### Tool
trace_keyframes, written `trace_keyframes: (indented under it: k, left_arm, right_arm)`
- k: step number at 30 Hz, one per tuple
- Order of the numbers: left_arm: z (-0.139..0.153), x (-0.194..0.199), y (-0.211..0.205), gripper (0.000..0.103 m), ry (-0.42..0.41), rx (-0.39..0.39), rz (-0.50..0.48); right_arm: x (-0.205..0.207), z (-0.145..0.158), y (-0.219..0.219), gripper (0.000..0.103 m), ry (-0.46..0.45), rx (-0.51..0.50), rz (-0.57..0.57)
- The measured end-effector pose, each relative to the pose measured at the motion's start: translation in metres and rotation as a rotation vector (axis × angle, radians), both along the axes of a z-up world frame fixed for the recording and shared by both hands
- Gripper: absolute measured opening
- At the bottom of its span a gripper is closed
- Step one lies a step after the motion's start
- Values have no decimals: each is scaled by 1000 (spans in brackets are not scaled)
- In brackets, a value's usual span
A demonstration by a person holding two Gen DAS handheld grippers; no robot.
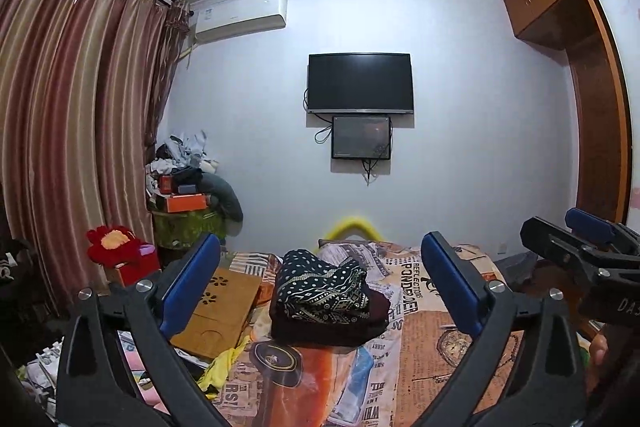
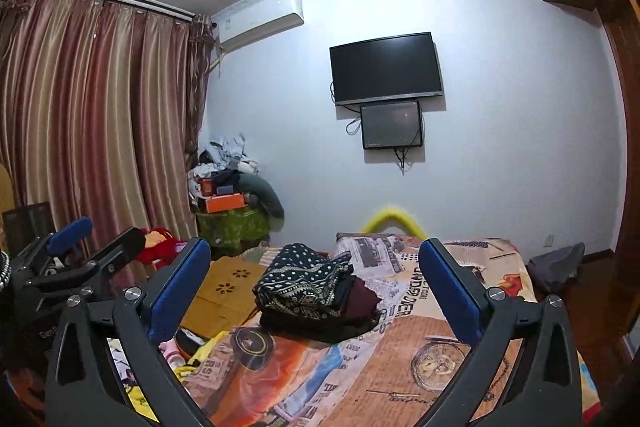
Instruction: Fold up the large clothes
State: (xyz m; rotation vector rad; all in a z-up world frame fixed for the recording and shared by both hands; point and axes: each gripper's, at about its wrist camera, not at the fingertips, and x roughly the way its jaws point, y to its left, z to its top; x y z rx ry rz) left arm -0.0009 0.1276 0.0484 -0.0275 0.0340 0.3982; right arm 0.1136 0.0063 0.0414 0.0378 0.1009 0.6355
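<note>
Both grippers are pointing level across the bed (image 1: 452, 343) toward the far wall. The left gripper (image 1: 320, 279) is standing with its blue-padded fingers (image 1: 192, 279) spread wide and nothing between them; the right gripper (image 2: 316, 283) is doing the same, jaws gaping and empty. The two tools are hanging side by side, apart from each other, each showing at the edge of the other's view.

The folded clothes (image 1: 328, 303) are sitting in a neat stack on the printed bedspread, ahead of both grippers and touched by neither. A dark polka-dot patterned garment (image 2: 304, 283) is lying on top, with maroon and black layers showing beneath it.

A wooden lap board (image 1: 218, 311) is resting on the bed just to the left of the stack. On the far wall a dark television (image 1: 360, 83) is hanging above a smaller screen (image 1: 361, 137), and striped curtains (image 1: 76, 115) are covering the left side of the room.
</note>
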Motion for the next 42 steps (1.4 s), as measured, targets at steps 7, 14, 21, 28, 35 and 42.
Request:
trace_keyframes:
  k: [7, 14, 21, 28, 35, 42]
  left_arm:
    - [-4, 3, 2, 101, 13, -5, 0]
    - [-7, 5, 7, 101, 24, -16, 5]
    - [-9, 5, 7, 101, 28, -17, 6]
    - [-9, 6, 7, 101, 32, -23, 0]
    - [-11, 9, 11, 101, 42, -36, -6]
    - [-12, 12, 13, 101, 52, -47, -25]
  right_arm:
    - [3, -1, -1, 103, 31, -6, 2]
    - [3, 0, -6, 103, 49, -2, 1]
    - [2, 1, -8, 103, 54, -4, 4]
    - [3, 1, -11, 103, 70, 1, 9]
    - [7, 3, -12, 103, 76, 0, 10]
    - [6, 3, -12, 103, 73, 0, 10]
